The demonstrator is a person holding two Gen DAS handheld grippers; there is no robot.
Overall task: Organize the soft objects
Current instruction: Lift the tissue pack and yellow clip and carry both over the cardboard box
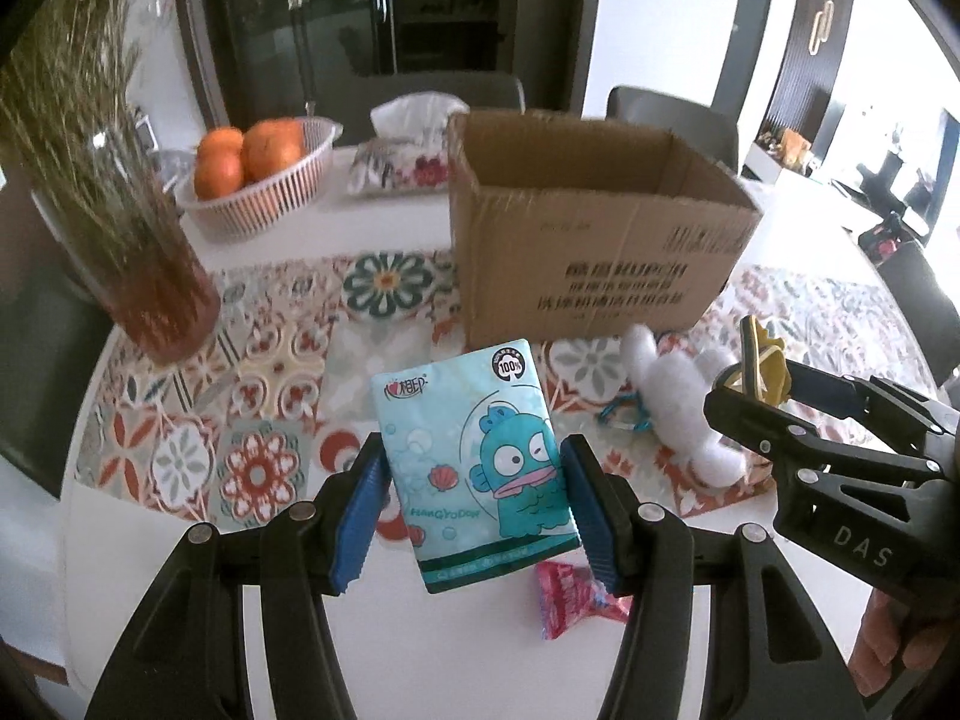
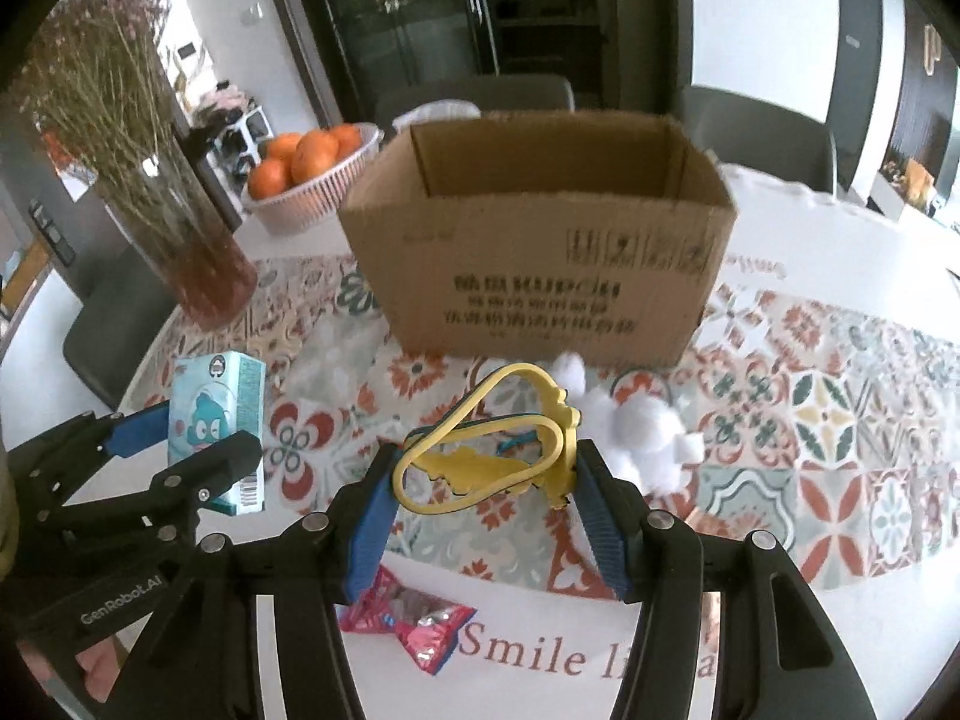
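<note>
The left gripper is clamped on a blue tissue pack, raised above the table near its front edge. The right gripper squeezes a yellow slipper, its sole partly hidden by the straps. Both point steeply downward before the cardboard box. A white plush lies blurred on the patterned mat.

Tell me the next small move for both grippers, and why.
Probably carry both forward over the open cardboard box. The left gripper is clamped on the tissue pack and the right gripper on the yellow rubbery loop, both clear of the table, with the box just ahead.
</note>
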